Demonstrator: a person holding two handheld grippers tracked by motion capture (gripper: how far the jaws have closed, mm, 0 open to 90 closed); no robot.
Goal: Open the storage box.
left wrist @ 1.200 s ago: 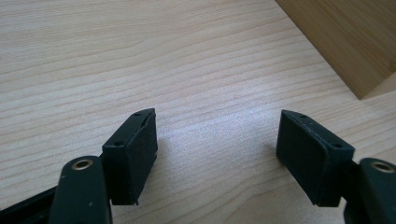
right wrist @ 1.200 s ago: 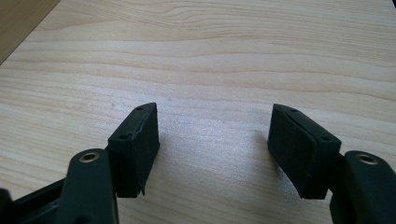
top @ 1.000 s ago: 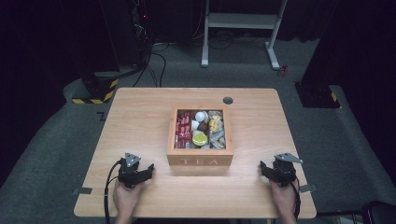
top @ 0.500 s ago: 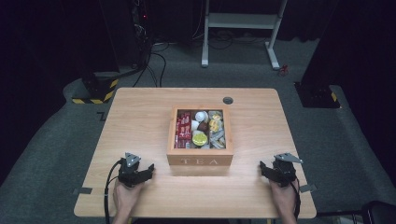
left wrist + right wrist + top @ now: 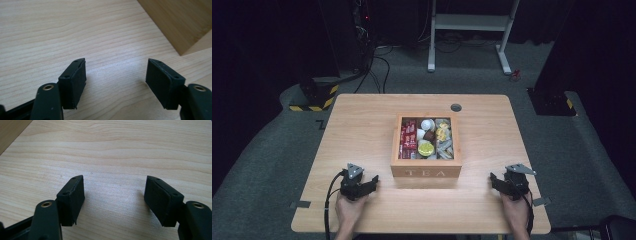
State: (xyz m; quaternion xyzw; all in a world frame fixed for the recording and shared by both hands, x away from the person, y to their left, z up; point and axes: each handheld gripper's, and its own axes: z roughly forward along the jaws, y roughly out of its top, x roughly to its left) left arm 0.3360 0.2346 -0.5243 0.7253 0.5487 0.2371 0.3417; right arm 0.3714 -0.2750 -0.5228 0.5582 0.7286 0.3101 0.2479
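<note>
Wooden tea box [image 5: 426, 171], square, lid off, upright at mid-table between the 2 grippers and nearest to both. "TEA" lettered on the front wall. Inside, 3 rows running front to back: red packets at left; a white round item, a small brown one and a yellow-green disc in the middle; pale wrapped pieces and a yellow bit at right. Plain wooden corner [image 5: 180, 22] at upper right in left gripper view.
</note>
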